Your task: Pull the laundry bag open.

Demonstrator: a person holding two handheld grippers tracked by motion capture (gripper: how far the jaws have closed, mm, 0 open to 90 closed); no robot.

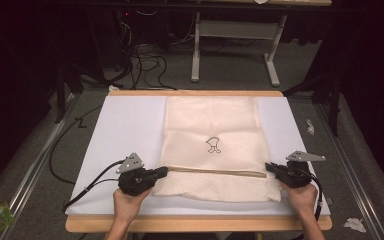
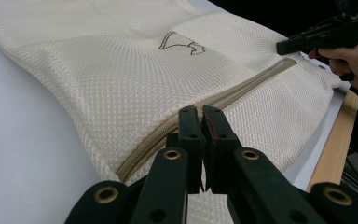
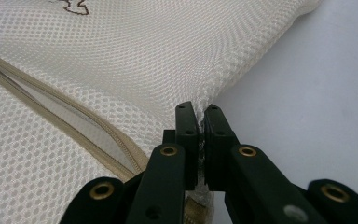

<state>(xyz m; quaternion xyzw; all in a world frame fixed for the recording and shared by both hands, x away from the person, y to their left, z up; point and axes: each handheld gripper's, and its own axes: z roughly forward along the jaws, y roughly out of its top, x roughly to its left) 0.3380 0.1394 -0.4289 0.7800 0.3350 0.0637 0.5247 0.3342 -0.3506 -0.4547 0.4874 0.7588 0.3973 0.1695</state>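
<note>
Both tongs pinch the mesh bag (image 1: 212, 145) at opposite zipper (image 1: 215, 172) ends

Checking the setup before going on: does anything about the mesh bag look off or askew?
The mesh bag lies flat and square on the white mat. Its zipper gapes open along most of its length. Both claws, left and right, pinch the zipper's two ends. Nothing looks torn.

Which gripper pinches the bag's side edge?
The right gripper: mesh bag fabric shows between its jaws at the edge; the left gripper sits shut over the zipper.
</note>
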